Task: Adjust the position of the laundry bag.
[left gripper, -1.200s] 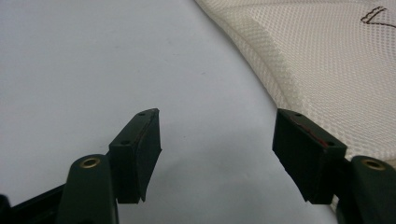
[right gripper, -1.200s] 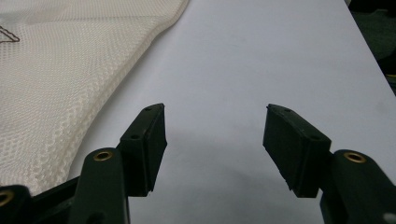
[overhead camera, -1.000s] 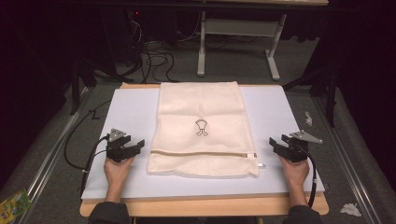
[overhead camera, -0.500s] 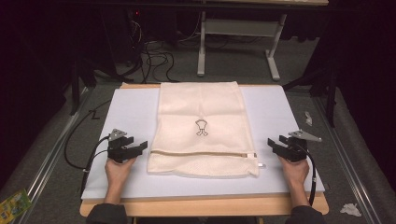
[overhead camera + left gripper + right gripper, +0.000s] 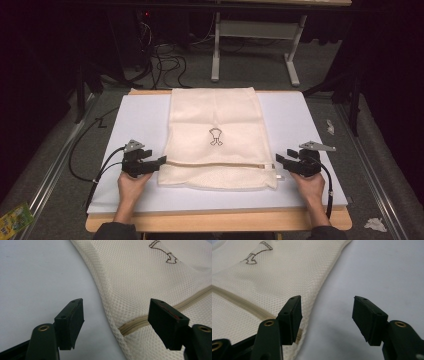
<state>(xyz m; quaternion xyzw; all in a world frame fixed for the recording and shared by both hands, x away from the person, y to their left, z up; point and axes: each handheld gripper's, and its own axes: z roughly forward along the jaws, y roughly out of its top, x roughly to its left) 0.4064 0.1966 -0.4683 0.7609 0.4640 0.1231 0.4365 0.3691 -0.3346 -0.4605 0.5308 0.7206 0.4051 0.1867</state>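
Lining up on both ends of the zipper, nothing grabbed yet.

You've got the mesh bag [image 5: 215, 135] lying flat in the middle of the white worktop [image 5: 305, 120], with the zipper [image 5: 220, 163] running across near your edge. Your left gripper [image 5: 156, 162] sits just at the bag's left edge and your right gripper [image 5: 280, 161] just off its right edge, both sets of jaws spread wide and empty. In the left gripper view the zipper's end [image 5: 130, 326] lies right between the jaws, so that side looks about ready. I'd guess you're in the approach step: next you need to ease each gripper in over the fabric edge, keep low to the worktop, and close on the bag itself, not just air beside it.
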